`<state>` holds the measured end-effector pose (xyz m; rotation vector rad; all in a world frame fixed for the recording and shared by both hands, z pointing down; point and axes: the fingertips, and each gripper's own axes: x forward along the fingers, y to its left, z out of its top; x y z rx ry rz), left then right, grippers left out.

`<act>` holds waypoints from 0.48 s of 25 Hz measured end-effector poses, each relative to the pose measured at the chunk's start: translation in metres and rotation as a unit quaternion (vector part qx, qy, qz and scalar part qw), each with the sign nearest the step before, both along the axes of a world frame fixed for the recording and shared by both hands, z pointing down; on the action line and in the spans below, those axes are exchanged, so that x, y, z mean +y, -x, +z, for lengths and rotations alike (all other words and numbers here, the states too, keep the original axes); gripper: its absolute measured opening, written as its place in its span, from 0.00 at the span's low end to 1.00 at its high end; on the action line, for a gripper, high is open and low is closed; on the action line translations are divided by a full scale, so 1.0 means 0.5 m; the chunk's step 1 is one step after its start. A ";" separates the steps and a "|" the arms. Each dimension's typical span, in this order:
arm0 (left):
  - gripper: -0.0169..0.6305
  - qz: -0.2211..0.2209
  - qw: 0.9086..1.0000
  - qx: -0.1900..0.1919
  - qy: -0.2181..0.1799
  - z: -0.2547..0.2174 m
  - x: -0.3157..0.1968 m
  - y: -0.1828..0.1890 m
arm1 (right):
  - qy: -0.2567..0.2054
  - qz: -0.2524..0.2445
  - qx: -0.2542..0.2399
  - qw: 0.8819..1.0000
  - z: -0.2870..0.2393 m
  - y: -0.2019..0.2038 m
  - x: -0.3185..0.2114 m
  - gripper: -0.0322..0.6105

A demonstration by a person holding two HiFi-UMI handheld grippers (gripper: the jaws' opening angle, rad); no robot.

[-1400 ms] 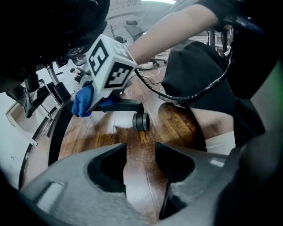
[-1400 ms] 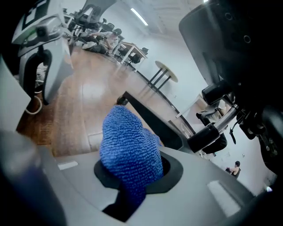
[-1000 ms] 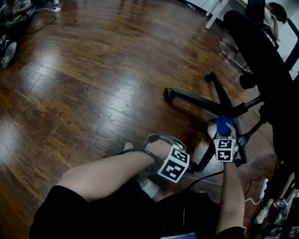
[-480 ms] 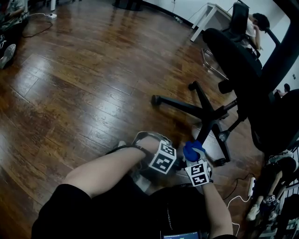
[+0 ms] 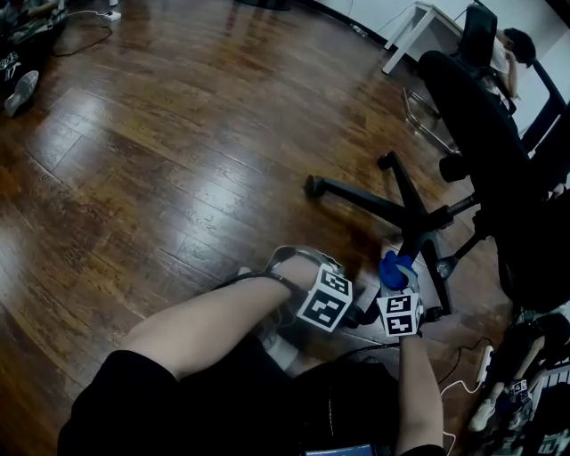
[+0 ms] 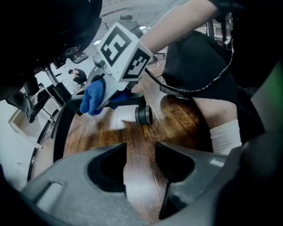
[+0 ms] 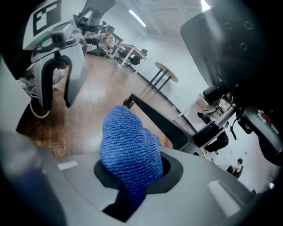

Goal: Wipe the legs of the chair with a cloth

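A black office chair (image 5: 481, 116) stands on a five-legged base (image 5: 392, 200) at the right of the wooden floor. My right gripper (image 5: 398, 283) is shut on a blue cloth (image 5: 396, 267), which rests against the near leg just below the hub. The right gripper view shows the cloth (image 7: 130, 148) bunched between the jaws of the right gripper (image 7: 132, 181), with a black leg (image 7: 154, 117) behind it. My left gripper (image 5: 354, 313) hovers beside my knee, open with only floor in the gap. From the left gripper (image 6: 143, 176) I see a caster (image 6: 143, 114) and the cloth (image 6: 93, 97).
My bare leg (image 5: 205, 325) and shoe fill the lower middle. A white power strip (image 5: 485, 358) and its cable lie on the floor at the right. Another person (image 5: 515, 49) sits by a white table (image 5: 414, 22) far back. Bare wooden floor (image 5: 160, 151) stretches left.
The right gripper slid the cloth from the hub down the near leg toward me, then partway back up. The left gripper stayed by my knee. The head view shifted.
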<state>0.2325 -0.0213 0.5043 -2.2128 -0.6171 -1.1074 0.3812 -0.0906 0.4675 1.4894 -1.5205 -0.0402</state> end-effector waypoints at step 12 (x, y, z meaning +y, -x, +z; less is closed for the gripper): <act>0.35 0.027 0.999 -0.010 0.032 0.030 0.013 -0.018 | -0.038 0.044 0.058 0.997 -0.069 -0.142 -0.148 0.15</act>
